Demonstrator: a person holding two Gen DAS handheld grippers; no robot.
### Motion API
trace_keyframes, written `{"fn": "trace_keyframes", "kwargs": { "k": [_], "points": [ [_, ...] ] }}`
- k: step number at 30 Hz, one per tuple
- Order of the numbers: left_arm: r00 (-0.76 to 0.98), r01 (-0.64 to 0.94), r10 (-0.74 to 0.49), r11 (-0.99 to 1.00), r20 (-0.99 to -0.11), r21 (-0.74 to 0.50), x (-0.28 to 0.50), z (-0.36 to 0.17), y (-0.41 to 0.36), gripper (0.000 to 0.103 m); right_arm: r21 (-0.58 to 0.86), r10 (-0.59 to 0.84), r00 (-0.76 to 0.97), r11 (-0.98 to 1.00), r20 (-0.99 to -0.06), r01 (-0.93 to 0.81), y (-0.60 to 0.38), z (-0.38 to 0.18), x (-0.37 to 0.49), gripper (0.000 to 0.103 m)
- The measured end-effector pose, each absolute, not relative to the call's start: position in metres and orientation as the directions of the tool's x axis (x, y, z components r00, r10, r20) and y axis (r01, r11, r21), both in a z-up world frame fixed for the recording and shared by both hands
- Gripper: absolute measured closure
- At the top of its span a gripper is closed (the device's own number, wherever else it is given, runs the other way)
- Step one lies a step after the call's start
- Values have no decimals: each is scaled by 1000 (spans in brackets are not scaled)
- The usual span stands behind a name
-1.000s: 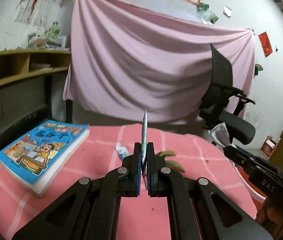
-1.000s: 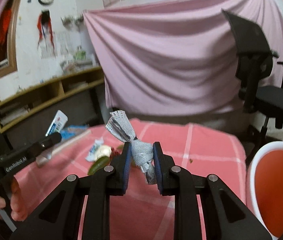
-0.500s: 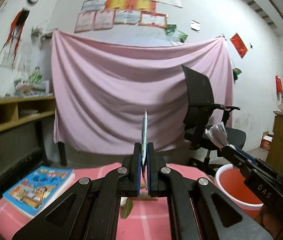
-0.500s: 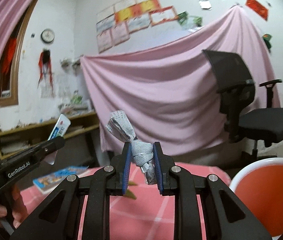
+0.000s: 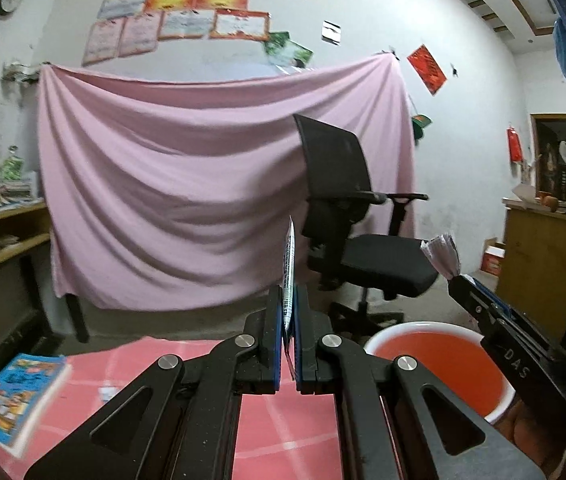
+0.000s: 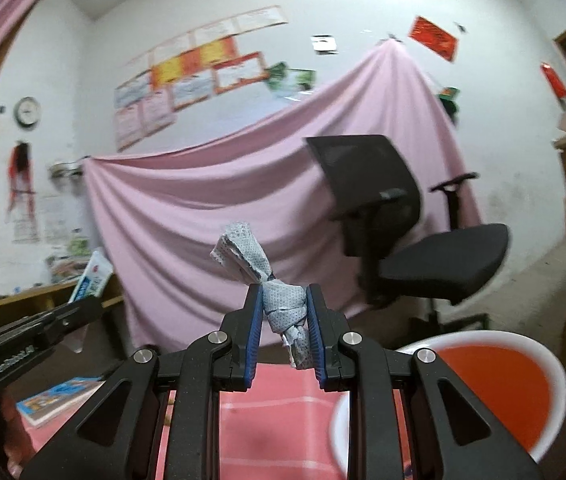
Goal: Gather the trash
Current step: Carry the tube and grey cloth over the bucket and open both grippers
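Both grippers lifted off the table since 1 s ago; red bin [image 6: 495, 392] now at 4 o'clock. Left gripper [image 5: 288, 312] pinches a flat wrapper [image 5: 289, 264] edge-on; right gripper [image 6: 283, 316] clamps a crumpled tissue [image 6: 279, 304]. Risk: thin wrapper sticks to a pad on release, or tissue drops short of the rim onto the pink tablecloth [image 6: 283, 400].

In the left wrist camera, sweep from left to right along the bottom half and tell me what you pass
Children's book on the pink checked tablecloth → left tongs pinching a flat wrapper edge-on → red bucket with a white rim → right tongs holding a twisted paper wad.
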State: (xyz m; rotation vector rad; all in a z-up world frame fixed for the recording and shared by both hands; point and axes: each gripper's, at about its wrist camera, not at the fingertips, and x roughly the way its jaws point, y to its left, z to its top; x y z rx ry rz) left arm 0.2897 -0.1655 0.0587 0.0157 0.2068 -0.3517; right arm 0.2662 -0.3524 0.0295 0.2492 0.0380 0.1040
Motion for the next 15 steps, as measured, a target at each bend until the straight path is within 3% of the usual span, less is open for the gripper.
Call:
{"fn": "trace_keyframes", "kwargs": {
  "k": [15],
  "points": [
    [820,483,-468,875,-329,-39,318,44,-261,100,402,-50,986,909,-162,113,-435,3,279,83]
  ]
}}
